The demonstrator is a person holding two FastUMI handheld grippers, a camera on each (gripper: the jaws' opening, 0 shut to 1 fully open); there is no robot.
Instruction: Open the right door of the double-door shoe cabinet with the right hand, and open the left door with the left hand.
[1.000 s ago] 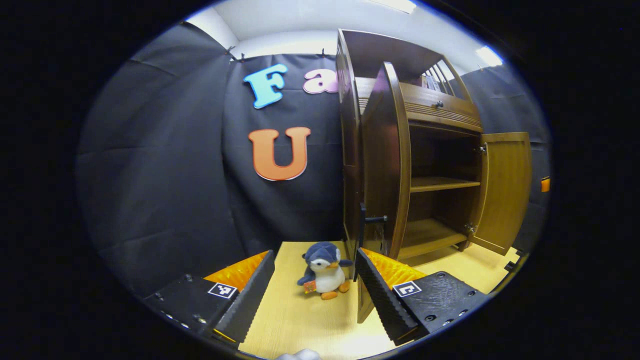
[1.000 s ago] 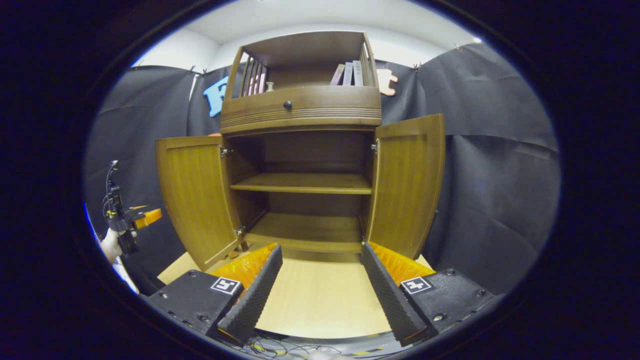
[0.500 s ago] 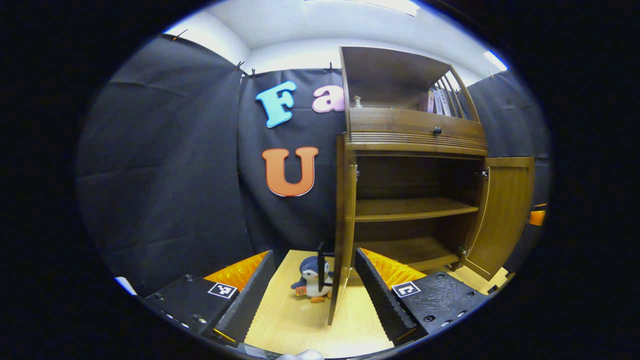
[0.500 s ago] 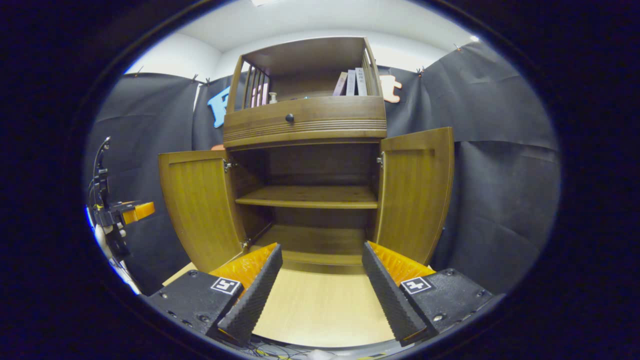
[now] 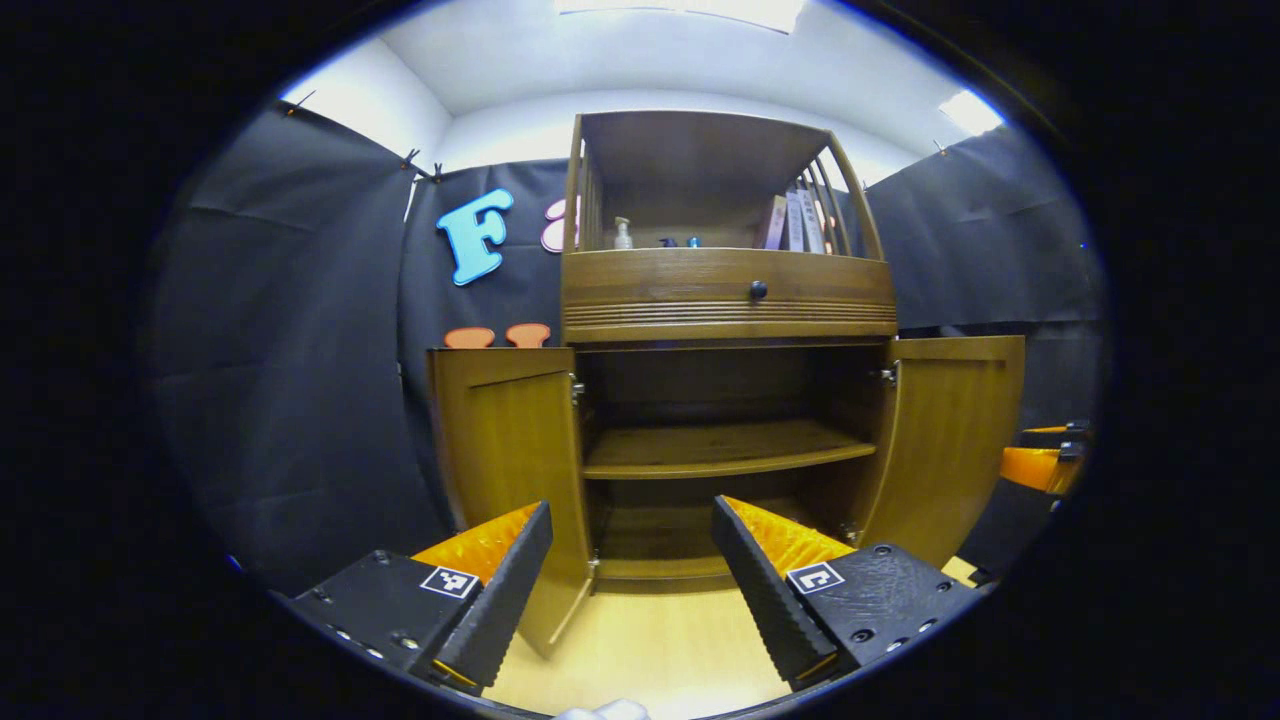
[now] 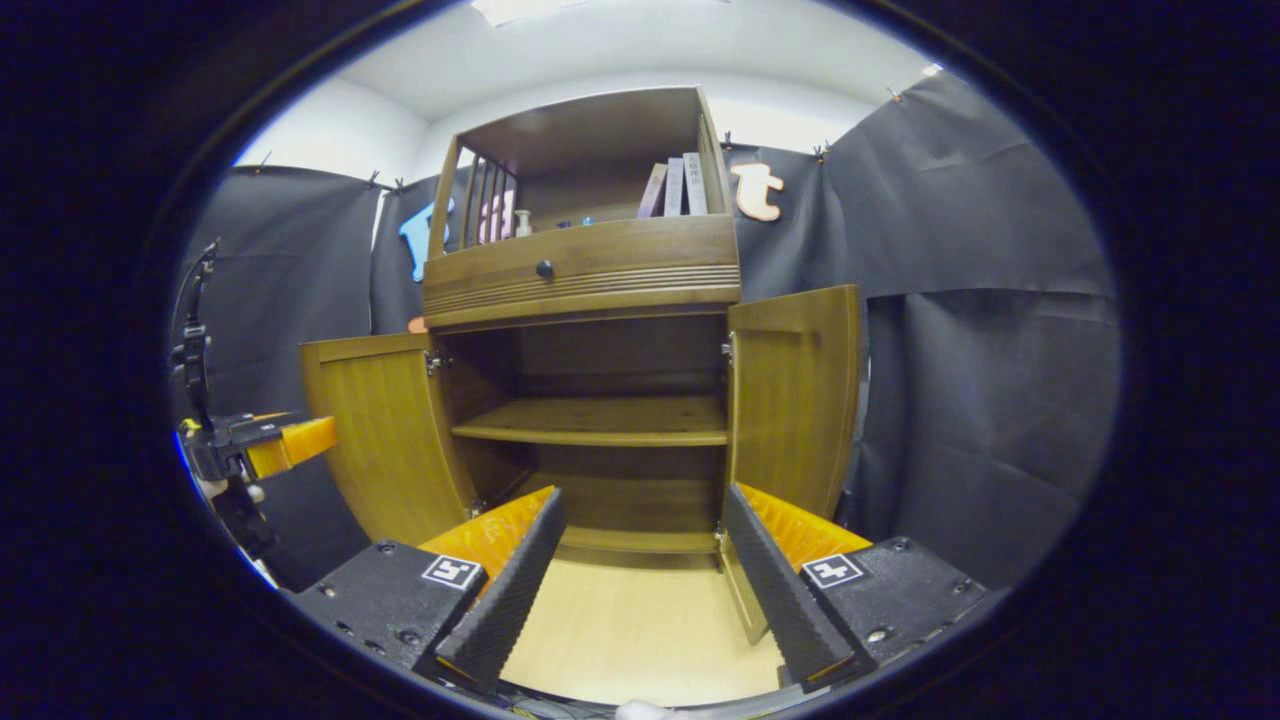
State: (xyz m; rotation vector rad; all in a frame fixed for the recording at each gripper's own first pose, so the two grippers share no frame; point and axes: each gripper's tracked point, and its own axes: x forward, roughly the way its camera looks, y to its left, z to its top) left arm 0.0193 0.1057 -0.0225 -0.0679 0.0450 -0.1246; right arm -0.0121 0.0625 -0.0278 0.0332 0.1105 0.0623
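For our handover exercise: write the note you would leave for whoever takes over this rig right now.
Left tongs: open, holding nothing, facing the shoe cabinet.
Right tongs: open, holding nothing, also facing it.
Left door and right door: both swung wide; the middle shelf is bare.
Done: both doors open.
Left: nothing of the task that I can see.

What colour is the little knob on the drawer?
The knob on the drawer is black, clearest in the left gripper view.
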